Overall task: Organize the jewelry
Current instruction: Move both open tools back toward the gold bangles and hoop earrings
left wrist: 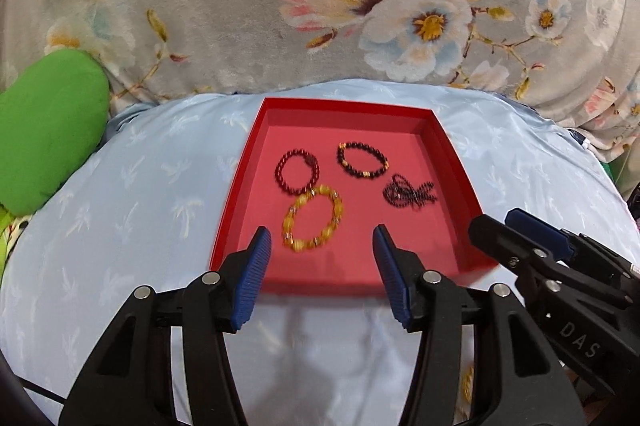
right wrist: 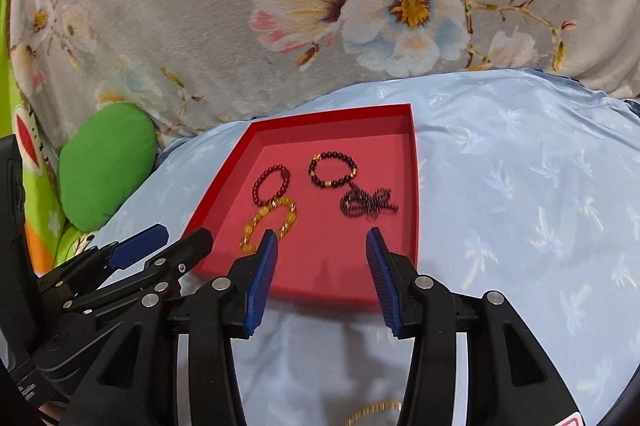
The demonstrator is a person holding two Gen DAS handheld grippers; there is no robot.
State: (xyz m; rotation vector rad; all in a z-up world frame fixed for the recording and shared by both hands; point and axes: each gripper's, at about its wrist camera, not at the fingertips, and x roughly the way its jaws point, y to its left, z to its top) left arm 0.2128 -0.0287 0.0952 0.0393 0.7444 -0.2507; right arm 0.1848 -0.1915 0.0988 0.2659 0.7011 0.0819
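Item: yellow bead bracelet, flat in red tray, at twelve o'clock from the left gripper.

Ring lies between the spread, empty jaws, touching the dark red bracelet at eleven. Right gripper also gapes empty, bracelet at its ten o'clock; left is judged nearer. Tray rests on pale blue cloth.

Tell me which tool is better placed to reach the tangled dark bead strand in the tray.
Probably right: the open right tool sits nearer the tangled dark bead strand; the left tool faces the yellow bead bracelet.
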